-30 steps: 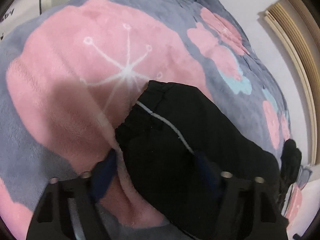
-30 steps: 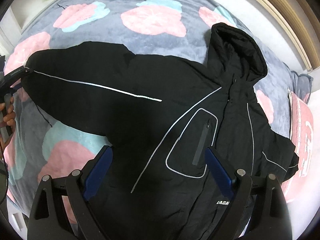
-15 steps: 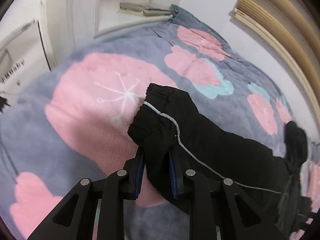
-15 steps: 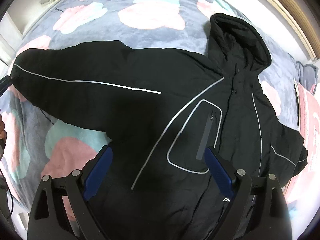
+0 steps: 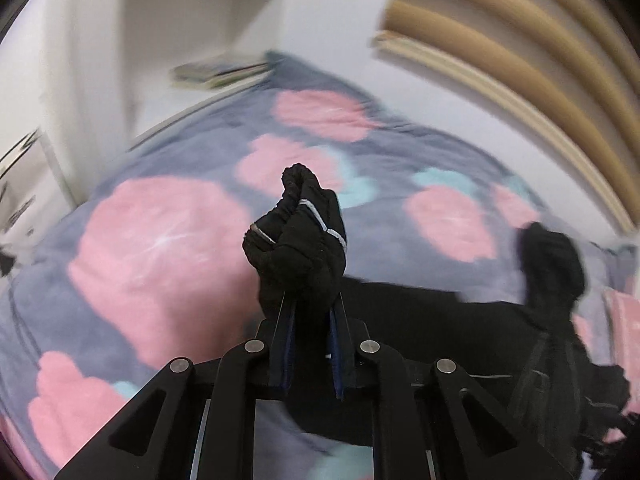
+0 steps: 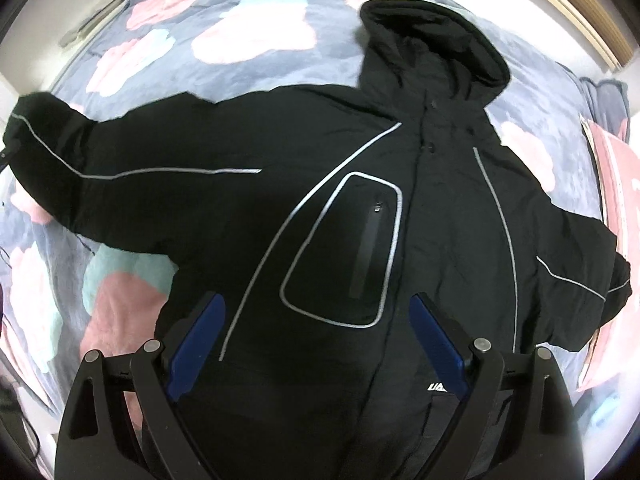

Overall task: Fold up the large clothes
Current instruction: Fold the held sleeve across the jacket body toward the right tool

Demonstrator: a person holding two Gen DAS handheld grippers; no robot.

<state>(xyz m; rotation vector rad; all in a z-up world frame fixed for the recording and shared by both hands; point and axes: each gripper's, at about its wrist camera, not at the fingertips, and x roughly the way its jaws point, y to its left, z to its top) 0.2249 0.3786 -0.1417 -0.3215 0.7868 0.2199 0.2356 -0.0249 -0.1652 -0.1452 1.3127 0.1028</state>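
Observation:
A black hooded jacket (image 6: 360,208) with grey piping lies front up on a bed. Its hood (image 6: 428,40) points to the far side. My left gripper (image 5: 311,308) is shut on the cuff of the jacket's left-hand sleeve (image 5: 298,236) and holds it bunched up above the blanket. That sleeve (image 6: 92,160) stretches to the left edge of the right wrist view, its end raised. My right gripper (image 6: 316,324) is open and empty, hovering over the jacket's lower front near the chest pocket (image 6: 344,248). The other sleeve (image 6: 576,272) lies folded at the right.
The bed carries a grey blanket (image 6: 280,64) with pink and teal flowers, also in the left wrist view (image 5: 152,248). A slatted wooden headboard (image 5: 520,56) and white wall stand beyond. White shelves with books (image 5: 216,74) are at the far left. A pink pillow (image 6: 616,184) lies right.
My left gripper closed on the sleeve cuff and lifted it off the blanket, swinging towards the jacket body. My right gripper stayed open and drifted slightly over the jacket.

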